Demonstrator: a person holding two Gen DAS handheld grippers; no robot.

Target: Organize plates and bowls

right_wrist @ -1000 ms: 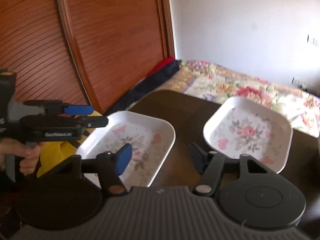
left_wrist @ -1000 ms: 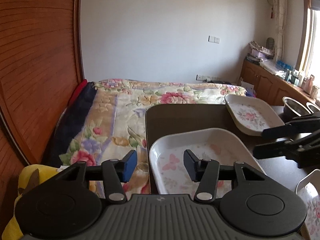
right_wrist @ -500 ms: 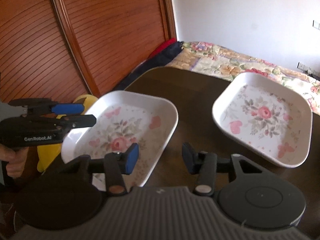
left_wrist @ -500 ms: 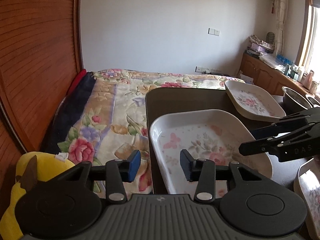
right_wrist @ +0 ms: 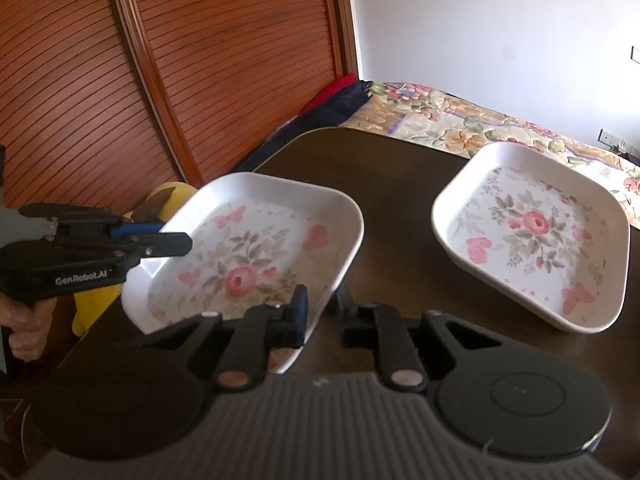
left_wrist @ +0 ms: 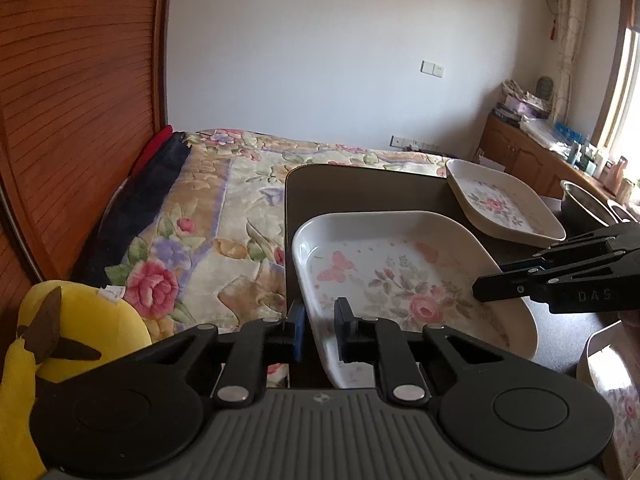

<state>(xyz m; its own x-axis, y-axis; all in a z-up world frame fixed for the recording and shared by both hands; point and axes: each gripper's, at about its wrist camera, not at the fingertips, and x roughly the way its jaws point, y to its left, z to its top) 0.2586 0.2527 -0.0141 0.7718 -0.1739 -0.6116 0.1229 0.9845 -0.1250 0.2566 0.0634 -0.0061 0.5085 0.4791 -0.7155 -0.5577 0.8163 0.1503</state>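
Observation:
A white rectangular plate with a rose and butterflies (left_wrist: 400, 276) (right_wrist: 248, 256) lies on the dark table (left_wrist: 360, 188) at its near left corner. My left gripper (left_wrist: 320, 330) (right_wrist: 172, 236) straddles the plate's near-left rim; its jaws are closing, and the pads press on the wall between them. My right gripper (right_wrist: 322, 314) (left_wrist: 492, 280) is closing on the opposite rim corner, one pad inside and one outside. A second floral plate (left_wrist: 500, 204) (right_wrist: 532, 232) sits farther back on the table, apart from both grippers.
A third floral dish (left_wrist: 608, 360) shows at the lower right edge. Metal bowls (left_wrist: 580, 200) stand at the far right. A yellow plush toy (left_wrist: 80, 320) lies left of the table, beside a floral bed (left_wrist: 224, 208). A hand (right_wrist: 24, 336) holds the left gripper's handle.
Both grippers' jaws have narrowed from wide apart to tight on the near plate's rim. The right gripper came lower and closer to the plate.

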